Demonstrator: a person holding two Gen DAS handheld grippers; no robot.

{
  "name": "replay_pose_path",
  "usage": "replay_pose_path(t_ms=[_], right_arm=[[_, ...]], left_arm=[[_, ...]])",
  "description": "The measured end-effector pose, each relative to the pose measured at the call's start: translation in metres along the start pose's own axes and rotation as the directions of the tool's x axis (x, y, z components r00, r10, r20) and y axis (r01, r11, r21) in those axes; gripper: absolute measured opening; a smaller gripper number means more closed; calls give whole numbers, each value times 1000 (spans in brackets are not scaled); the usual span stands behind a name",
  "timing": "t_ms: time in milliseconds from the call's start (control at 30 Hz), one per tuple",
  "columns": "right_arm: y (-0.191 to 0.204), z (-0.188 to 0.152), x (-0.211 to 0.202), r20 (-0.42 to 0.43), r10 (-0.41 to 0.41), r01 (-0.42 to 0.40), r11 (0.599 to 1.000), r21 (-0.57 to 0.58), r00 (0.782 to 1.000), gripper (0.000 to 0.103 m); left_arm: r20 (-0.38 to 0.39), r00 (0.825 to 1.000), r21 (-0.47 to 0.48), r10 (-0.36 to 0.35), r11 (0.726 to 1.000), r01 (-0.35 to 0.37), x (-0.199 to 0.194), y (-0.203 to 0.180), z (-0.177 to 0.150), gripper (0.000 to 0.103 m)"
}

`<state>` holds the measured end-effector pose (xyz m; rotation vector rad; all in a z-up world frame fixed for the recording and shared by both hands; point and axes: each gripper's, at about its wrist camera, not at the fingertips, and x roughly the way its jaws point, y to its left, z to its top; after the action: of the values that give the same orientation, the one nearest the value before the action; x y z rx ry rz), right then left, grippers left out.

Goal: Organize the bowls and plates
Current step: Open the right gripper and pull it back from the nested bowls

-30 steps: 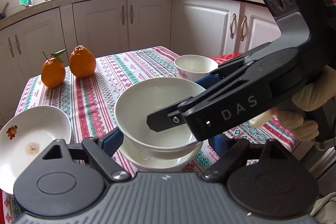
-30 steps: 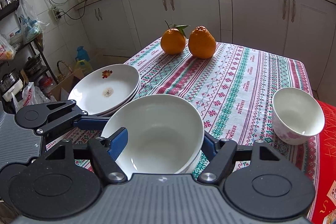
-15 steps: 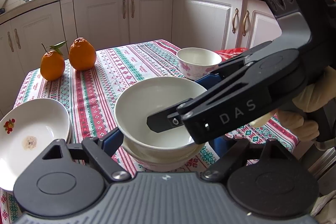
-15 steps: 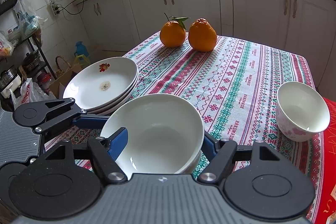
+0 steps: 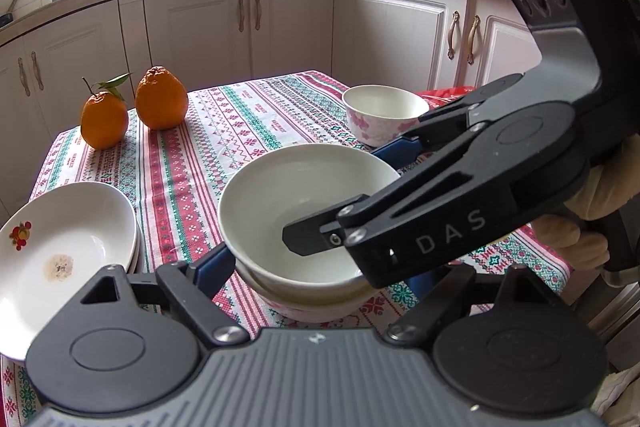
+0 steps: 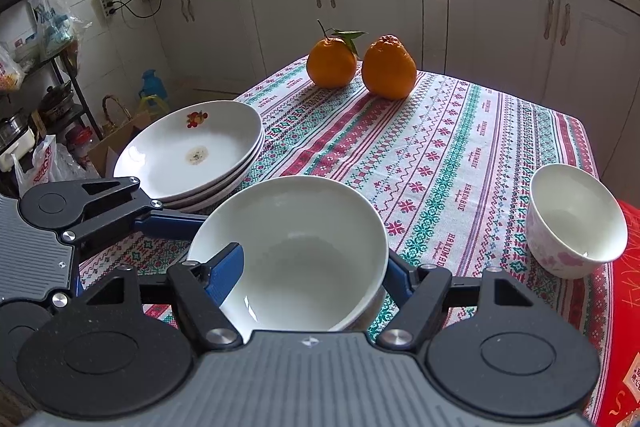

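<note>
Near edge of the worktop (image 6: 460, 155), under a patterned red-and-green cloth: the wide white ceramic bowl (image 6: 304, 251) sits nested in a second white bowl (image 5: 308, 311), whose rim alone shows. The right tool (image 6: 308, 267) is closed on the upper bowl's wall, one blue pad inside, the other outside. The left tool (image 5: 316, 267) brackets the stack, contact unclear. Stacked white plates (image 6: 192, 151) occupy the left edge, a small floral bowl (image 6: 576, 219) the right edge, two oranges (image 6: 360, 65) the far edge; the centre lies open.
</note>
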<state>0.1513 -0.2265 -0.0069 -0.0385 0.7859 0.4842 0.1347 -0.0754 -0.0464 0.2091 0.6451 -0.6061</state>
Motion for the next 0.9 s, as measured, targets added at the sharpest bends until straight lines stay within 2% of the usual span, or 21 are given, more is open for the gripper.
replay_pose_path(t_ms=[233,367,467,900], right_arm=[[0,-1,-1,2,-15,15,1000,-5,1000,80],[-1,-2,-7,24,-14,14,1000,0,1000,98],[-2,-3,-11,39,-26,26,1000,0,999,103],[-11,-14,-35,95,-66,63,998,29,993,103]], left_arm=[[-1,1000,-27,-9,1000,9,2,6,-2,91],[13,1000,-7,6,1000,-5,-3,4,-2,94],[14,1000,-11,-4,1000,4,-6,4,-2,95],[14,999,10,-41,999,41,-20,1,5,96]])
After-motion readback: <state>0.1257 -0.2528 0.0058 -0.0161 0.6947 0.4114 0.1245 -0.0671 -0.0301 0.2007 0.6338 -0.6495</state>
